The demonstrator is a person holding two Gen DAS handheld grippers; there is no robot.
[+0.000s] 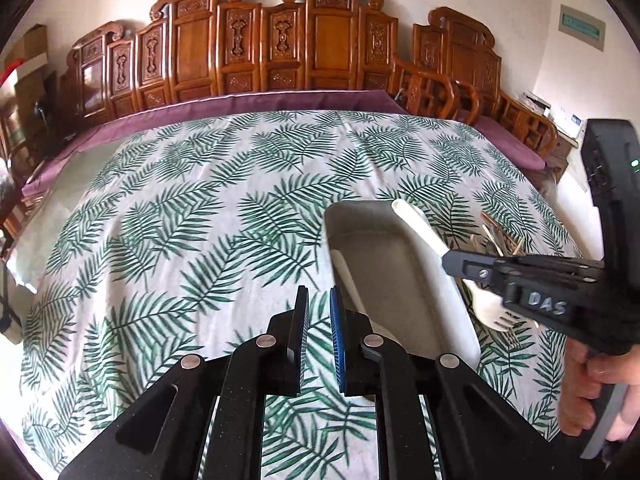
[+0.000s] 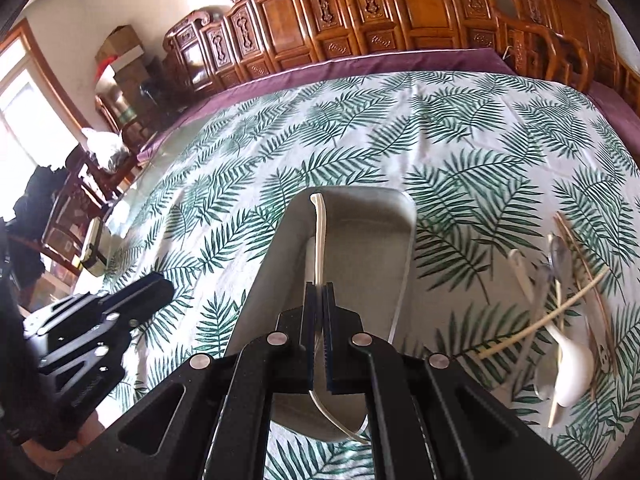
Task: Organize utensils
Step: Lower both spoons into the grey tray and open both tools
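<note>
A grey tray [image 1: 372, 236] lies on the leaf-print cloth. In the left wrist view my right gripper [image 1: 450, 260] comes in from the right above the tray's right rim, shut on a white plastic fork [image 1: 418, 226] whose handle points up and away. From the right wrist view the same fork [image 2: 319, 224] shows edge-on, clamped in my right gripper [image 2: 319, 286] over the tray [image 2: 360, 216]. A second white utensil [image 1: 352, 280] lies inside the tray. My left gripper [image 1: 319, 300] hovers by the tray's near left corner, jaws a narrow gap apart with nothing between them.
Loose utensils lie right of the tray: a white spoon [image 2: 568, 380], wooden chopsticks [image 2: 540, 328] and a clear plastic spoon [image 2: 556, 256]. My left gripper [image 2: 120, 320] is left of the tray. Carved wooden chairs [image 1: 280, 40] line the far edge of the table.
</note>
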